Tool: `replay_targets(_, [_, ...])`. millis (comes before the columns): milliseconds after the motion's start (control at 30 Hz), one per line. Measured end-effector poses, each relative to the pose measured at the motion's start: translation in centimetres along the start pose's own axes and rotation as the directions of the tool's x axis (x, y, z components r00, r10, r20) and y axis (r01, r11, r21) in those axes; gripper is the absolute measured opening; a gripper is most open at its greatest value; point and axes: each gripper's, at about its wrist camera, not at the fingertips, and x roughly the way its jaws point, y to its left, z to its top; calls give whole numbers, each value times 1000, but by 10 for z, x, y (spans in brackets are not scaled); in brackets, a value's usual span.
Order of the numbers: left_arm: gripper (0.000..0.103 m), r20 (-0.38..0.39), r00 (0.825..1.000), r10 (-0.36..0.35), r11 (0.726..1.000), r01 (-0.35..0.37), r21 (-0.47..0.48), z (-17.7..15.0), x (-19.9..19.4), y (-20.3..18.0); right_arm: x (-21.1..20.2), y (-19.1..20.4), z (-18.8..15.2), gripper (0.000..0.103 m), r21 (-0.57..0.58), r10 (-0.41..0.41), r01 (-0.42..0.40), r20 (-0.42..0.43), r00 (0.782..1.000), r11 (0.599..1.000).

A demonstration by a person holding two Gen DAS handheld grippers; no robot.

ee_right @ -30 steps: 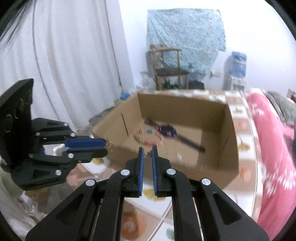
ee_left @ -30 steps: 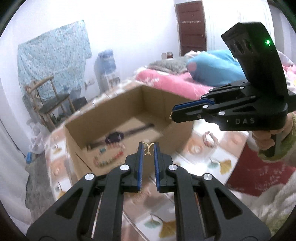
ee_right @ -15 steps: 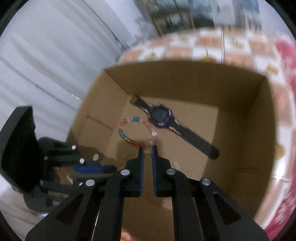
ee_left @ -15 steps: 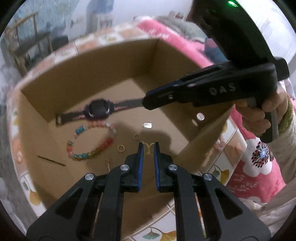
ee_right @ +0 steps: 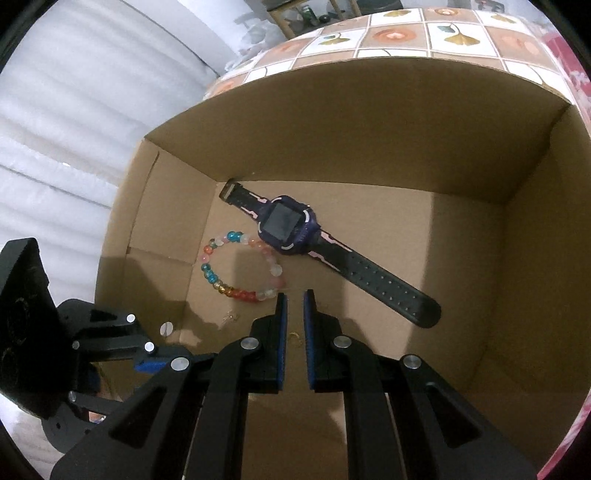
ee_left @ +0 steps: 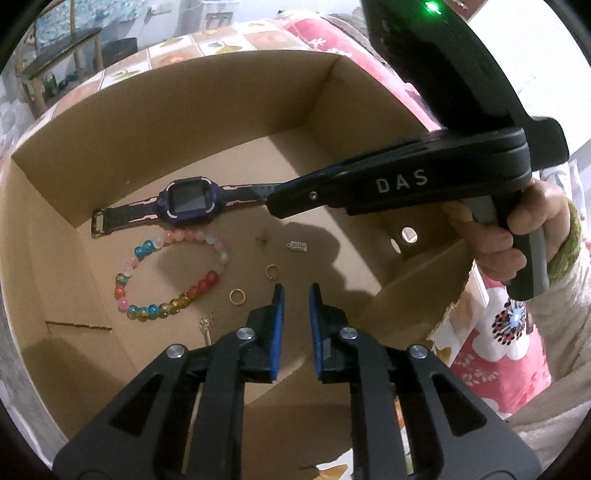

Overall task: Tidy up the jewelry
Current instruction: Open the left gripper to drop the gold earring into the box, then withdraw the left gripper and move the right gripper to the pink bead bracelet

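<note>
An open cardboard box [ee_left: 303, 92] holds a purple watch [ee_left: 190, 201], a coloured bead bracelet [ee_left: 166, 275], two gold rings [ee_left: 236, 296], a small silver charm [ee_left: 297, 246] and other tiny pieces. My left gripper [ee_left: 294, 291] is over the box, jaws slightly apart with nothing between them. My right gripper [ee_right: 295, 297] also hangs over the box [ee_right: 369, 110], jaws slightly apart and empty, near the watch [ee_right: 288, 230] and bracelet [ee_right: 240, 269]. It reaches in from the right in the left wrist view [ee_left: 280, 205].
The box stands on a table with a patterned tile cloth [ee_right: 406, 33]. A white curtain [ee_right: 74, 110] hangs at the left. A pink bed cover [ee_left: 498, 354] lies to the right. A wooden chair [ee_left: 55, 55] stands behind.
Both grippers have moved from outside the box to over its inside. Each held a small gold piece between its tips before; now both gaps are a little wider and empty.
</note>
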Motion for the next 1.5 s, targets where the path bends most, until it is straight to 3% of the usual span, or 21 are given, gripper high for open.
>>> replay_targets(200, [23, 33, 999, -10, 1000, 10, -23, 2, -6, 4, -8, 1, -3, 11, -11, -17, 17, 24, 1000, 1000])
replay_targets(267, [24, 64, 998, -4, 1000, 5, -21, 2, -12, 4, -12, 0, -4, 16, -15, -22, 23, 43, 999, 1000])
replay_targets(367, [31, 114, 993, 17, 1000, -16, -10, 1, -25, 1, -27, -1, -4, 25, -21, -19, 21, 95, 995, 1000])
replay_targets(500, [42, 210, 976, 58, 998, -63, 14, -5, -52, -7, -60, 2, -13, 25, -41, -1, 10, 202, 979, 999])
replay_targets(600, [50, 323, 941, 103, 993, -115, 18, -21, -85, -14, -98, 12, -42, 26, -97, 40, -9, 330, 943, 995])
replay_targets(700, [58, 416, 901, 121, 990, -138, 12, -47, -114, -19, -130, 16, -77, 34, -152, 78, -14, 421, 904, 988])
replay_targets(767, [60, 458, 878, 141, 987, -163, 10, -69, -128, -22, -137, 17, -99, 35, -170, 87, -10, 450, 889, 985])
replay_targets(833, [62, 474, 866, 160, 982, -187, 10, -90, -133, -25, -139, 16, -125, 35, -177, 102, -21, 461, 881, 984])
replay_targets(967, [63, 459, 874, 161, 983, -182, 0, -127, -124, -32, -128, 12, -170, 35, -154, 96, -28, 460, 883, 988])
replay_targets(1100, [63, 420, 900, 115, 993, -110, -36, -152, -97, -34, -100, 0, -202, 35, -73, 93, -68, 426, 900, 995])
replay_targets(1200, [63, 395, 907, 142, 990, -135, -45, -160, -76, -36, -82, -7, -217, 35, -16, 54, -53, 401, 914, 998])
replay_targets(1333, [63, 357, 909, 216, 975, -223, -22, -165, -42, -40, -64, -9, -232, 35, 39, 31, -49, 363, 931, 998])
replay_targets(1500, [63, 350, 904, 246, 963, -267, 15, -166, -25, -45, -55, -7, -243, 35, 67, -75, 53, 376, 923, 996])
